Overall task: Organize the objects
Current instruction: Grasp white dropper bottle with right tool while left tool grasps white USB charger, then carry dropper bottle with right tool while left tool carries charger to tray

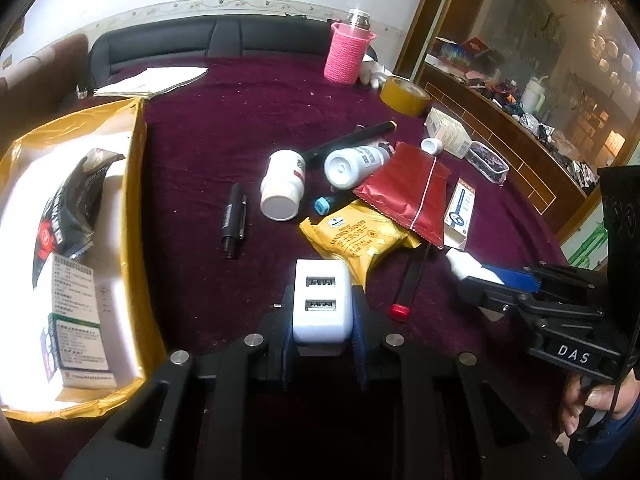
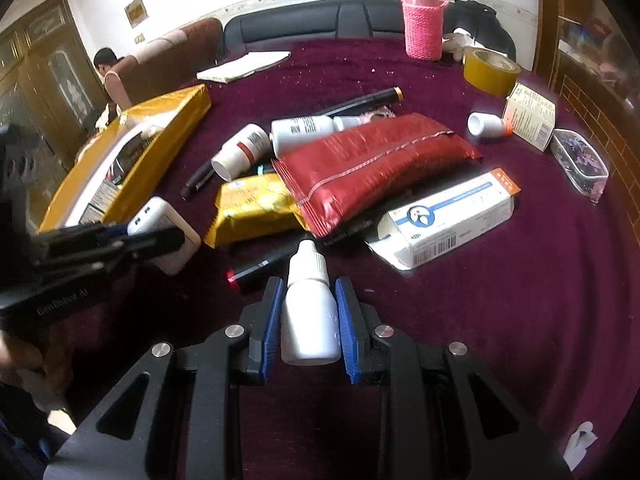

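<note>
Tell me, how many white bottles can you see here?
4: a dropper bottle in the right gripper, two pill bottles lying mid-table, a small one near the far box. More may hide under packets.

The open box sits at the table's left edge, with packets and cartons inside. Right of it lies a pen, then two bottles on their sides. A foil pouch overlaps a snack packet; a carton lies to their right.
</note>
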